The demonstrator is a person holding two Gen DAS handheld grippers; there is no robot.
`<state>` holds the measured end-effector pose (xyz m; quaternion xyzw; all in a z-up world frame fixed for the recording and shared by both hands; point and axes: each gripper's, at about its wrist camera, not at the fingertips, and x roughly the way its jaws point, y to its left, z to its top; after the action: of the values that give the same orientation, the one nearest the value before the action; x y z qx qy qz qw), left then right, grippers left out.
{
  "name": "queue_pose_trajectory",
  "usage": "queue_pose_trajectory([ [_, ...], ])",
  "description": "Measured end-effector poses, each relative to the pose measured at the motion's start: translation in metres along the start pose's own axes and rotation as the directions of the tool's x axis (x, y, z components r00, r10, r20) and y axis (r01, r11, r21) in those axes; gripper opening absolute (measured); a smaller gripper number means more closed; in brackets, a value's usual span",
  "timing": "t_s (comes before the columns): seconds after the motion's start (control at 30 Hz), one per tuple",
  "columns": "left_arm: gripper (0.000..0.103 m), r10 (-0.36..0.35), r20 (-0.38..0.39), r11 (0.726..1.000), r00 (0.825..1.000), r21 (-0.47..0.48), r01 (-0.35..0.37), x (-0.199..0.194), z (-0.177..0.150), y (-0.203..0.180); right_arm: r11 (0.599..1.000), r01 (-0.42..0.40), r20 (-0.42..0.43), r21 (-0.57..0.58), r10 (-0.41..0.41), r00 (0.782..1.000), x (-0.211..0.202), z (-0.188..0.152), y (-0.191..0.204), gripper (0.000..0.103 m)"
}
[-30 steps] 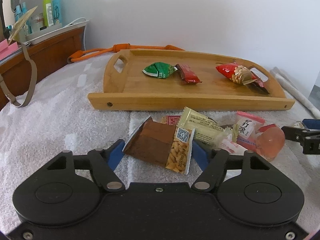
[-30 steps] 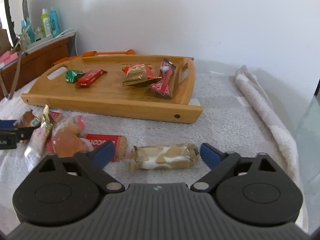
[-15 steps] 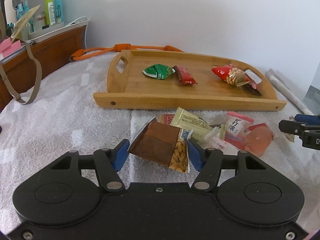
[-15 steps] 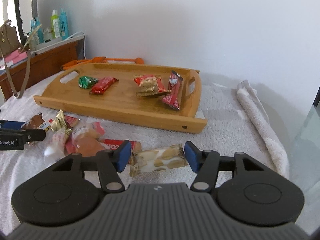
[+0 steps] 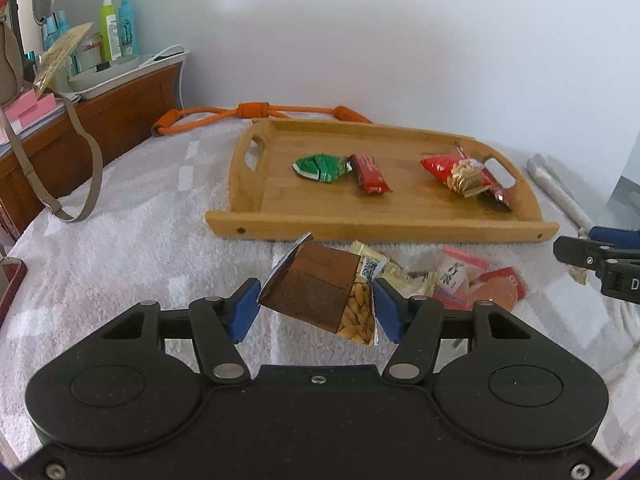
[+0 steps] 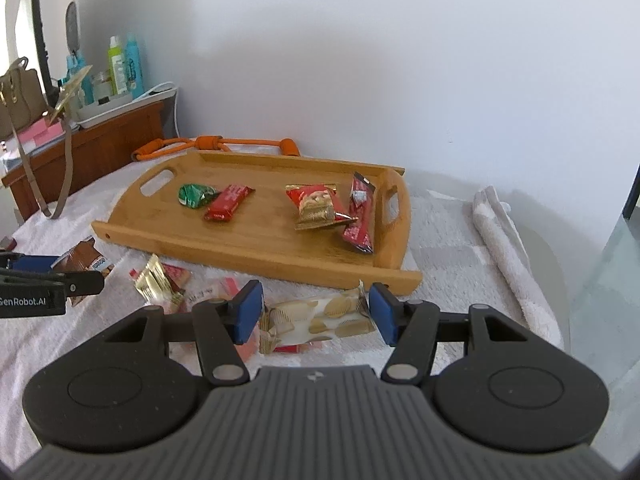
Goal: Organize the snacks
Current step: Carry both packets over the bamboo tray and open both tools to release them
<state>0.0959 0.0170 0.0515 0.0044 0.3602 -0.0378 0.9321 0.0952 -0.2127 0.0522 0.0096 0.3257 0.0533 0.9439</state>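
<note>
My left gripper is shut on a brown peanut snack packet and holds it above the towel. My right gripper is shut on a clear-wrapped pale biscuit packet, also lifted. A wooden tray lies ahead; it holds a green packet, a dark red bar and red packets. The tray shows in the right wrist view too. Loose snacks lie on the towel in front of the tray.
A white towel covers the surface. An orange rope lies behind the tray. A wooden side table with bottles and a bag strap stand at the left. A rolled towel lies at the right.
Both grippers closed on their packets and lifted them off the towel. Both views have risen and pulled back a little from the tray.
</note>
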Motion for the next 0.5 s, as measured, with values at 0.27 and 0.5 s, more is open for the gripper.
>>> queue_pose_trajectory([
  [0.27, 0.057, -0.024, -0.021, 0.999, 0.999, -0.021, 0.024, 0.003, 0.031, 0.003, 0.996, -0.018, -0.112, 0.089, 0.028, 0.993, 0.014, 0.033, 0.001, 0.061],
  [0.5, 0.056, -0.062, -0.078, 0.997, 0.995, -0.046, 0.058, 0.022, 0.065, 0.007, 0.983, -0.009, -0.246, 0.181, 0.054, 0.968, 0.044, 0.069, -0.007, 0.062],
])
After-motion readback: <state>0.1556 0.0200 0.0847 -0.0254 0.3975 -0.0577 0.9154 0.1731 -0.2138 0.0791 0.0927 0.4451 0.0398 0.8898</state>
